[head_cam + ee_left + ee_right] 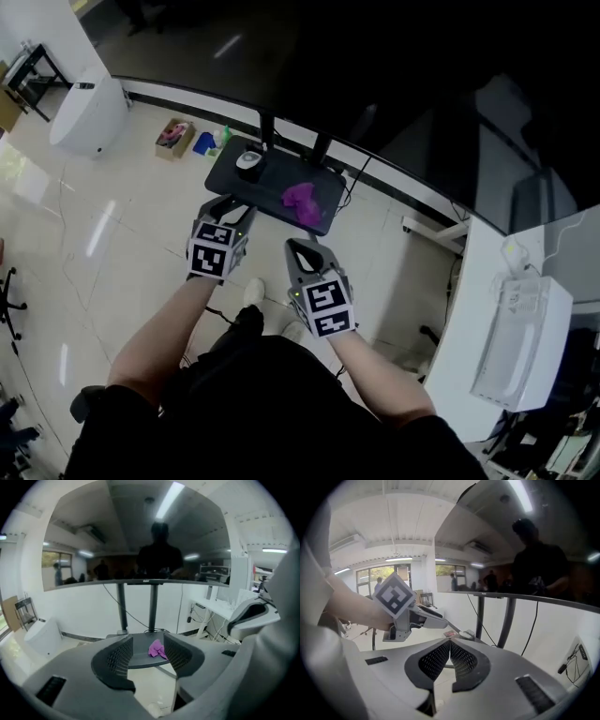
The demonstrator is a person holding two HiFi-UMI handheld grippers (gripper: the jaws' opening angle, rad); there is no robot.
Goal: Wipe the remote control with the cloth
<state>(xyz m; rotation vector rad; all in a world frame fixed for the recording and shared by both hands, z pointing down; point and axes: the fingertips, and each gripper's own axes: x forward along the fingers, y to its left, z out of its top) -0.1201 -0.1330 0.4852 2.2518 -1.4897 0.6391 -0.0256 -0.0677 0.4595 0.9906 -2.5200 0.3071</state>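
Observation:
A crumpled purple cloth (302, 202) lies on a small dark table (234, 180) under a big screen. A small round white-and-dark object (248, 161) sits at the table's left end; I cannot make out a remote control with certainty. My left gripper (234, 208) hovers above the table's near left edge, open and empty. In the left gripper view the cloth (157, 648) shows far off between the spread jaws of the left gripper (147, 639). My right gripper (298, 246) is shut on nothing, short of the table's near edge. Its closed tips (450, 642) point at the table's left end.
A large dark screen (375, 75) on two posts (152, 606) stands over the table. A white rounded appliance (89, 112) and small items (175, 136) are on the floor at left. A white desk (487, 309) carrying a white device (520, 342) is at right.

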